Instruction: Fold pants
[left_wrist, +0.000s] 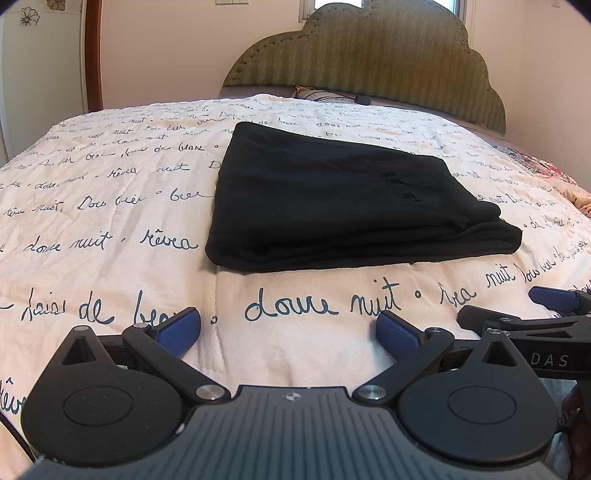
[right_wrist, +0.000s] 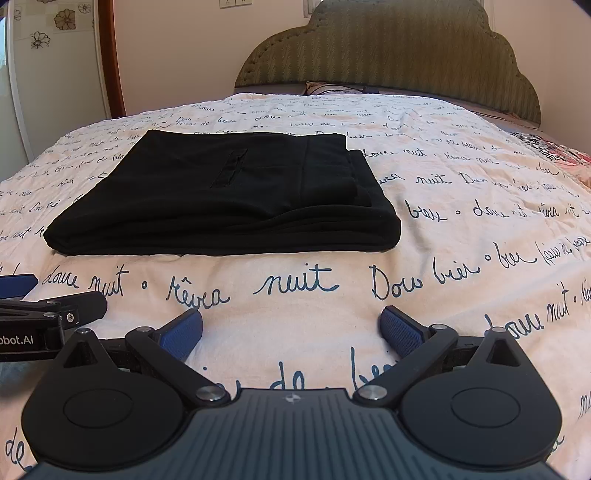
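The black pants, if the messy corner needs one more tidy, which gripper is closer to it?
Probably the right gripper. The pants have their uneven, stepped layers at the right corner, nearer that side. The left gripper faces the neater left fold. Both are open, off the cloth.

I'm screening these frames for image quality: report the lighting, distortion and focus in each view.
Left wrist view: soft even daylight, strong fisheye bowing of the bedspread, dark vignette in the corners; black pants sharp but nearly detail-free. Right wrist view: same barrel curve, headboard slightly soft, no glare, faint shadow under the pants.
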